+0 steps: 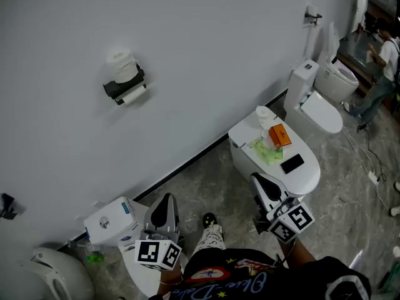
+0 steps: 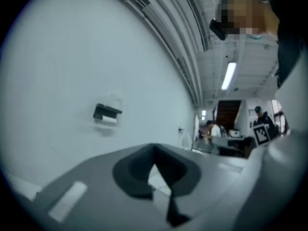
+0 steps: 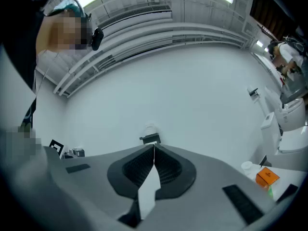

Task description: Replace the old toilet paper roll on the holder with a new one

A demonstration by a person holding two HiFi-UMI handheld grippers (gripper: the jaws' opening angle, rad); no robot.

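**While claws are shut, holder unreached**

Since both sets of jaws are pressed together on nothing, the left gripper (image 1: 164, 212) and right gripper (image 1: 265, 189) are found empty, well apart from the wall holder (image 1: 124, 87). A top roll (image 1: 120, 66) stands on it; a mounted roll (image 1: 134, 95) sits beneath. If an approach is made with jaws unopened, the top roll could be knocked to the floor (image 1: 209, 170).

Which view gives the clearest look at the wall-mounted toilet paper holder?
Head view: the holder shows whole on the wall, with a full roll standing on top and a thin roll beneath. The left gripper view shows it small and soft. In the right gripper view it is tiny, its underside hidden behind the right gripper.
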